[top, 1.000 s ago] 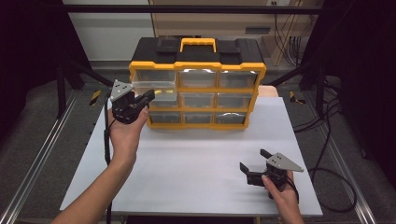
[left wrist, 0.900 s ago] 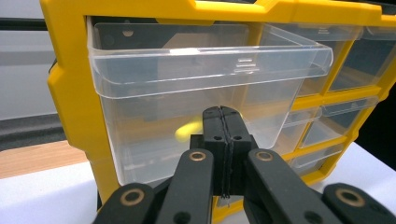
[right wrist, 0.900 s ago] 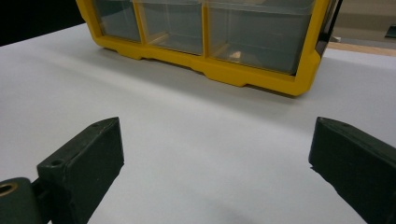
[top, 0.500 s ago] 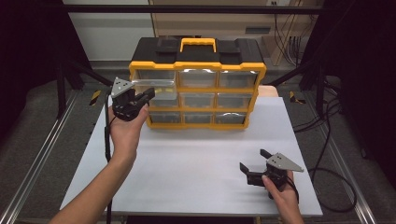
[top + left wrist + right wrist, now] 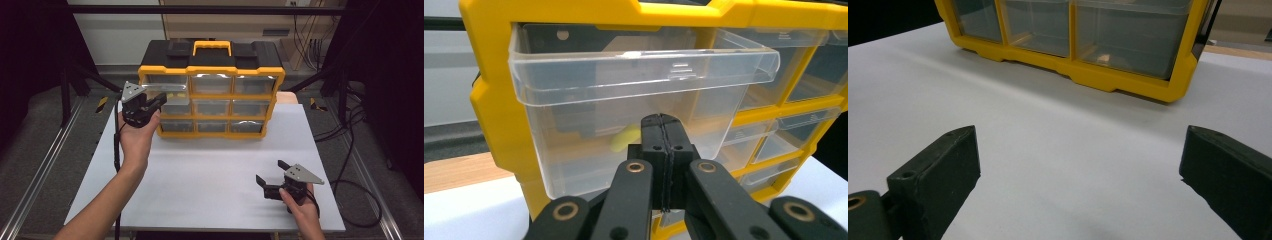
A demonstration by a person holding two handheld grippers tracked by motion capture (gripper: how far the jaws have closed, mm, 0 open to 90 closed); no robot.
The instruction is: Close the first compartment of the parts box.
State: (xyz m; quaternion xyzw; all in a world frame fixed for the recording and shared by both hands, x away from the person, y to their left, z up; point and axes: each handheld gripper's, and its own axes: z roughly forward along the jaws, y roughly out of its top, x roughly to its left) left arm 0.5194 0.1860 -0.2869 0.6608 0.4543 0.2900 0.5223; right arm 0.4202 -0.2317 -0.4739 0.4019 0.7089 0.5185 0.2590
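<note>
A yellow and black drawer cabinet (image 5: 210, 70) stands at the back of the white table. Its top left clear drawer (image 5: 634, 75) is pulled out toward me, and a small yellow piece (image 5: 626, 140) lies inside it. My left gripper (image 5: 659, 120) is shut, its tips against the drawer's front wall below the lip, with nothing seen between the jaws. In the high view the left gripper (image 5: 159, 100) is held up at the cabinet's left end. My right gripper (image 5: 272, 180) rests open near the table's front right; its jaws (image 5: 1078, 150) stand wide over bare table.
The cabinet's other clear drawers (image 5: 212, 107) are pushed in. Its yellow base frame (image 5: 1128, 80) lies ahead of the right gripper. The white table top (image 5: 210, 170) stretches between the hands. Cables (image 5: 350, 150) hang off the right side.
The top left drawer looks a little further out than a second ago. Both hands have stayed about where they were.
</note>
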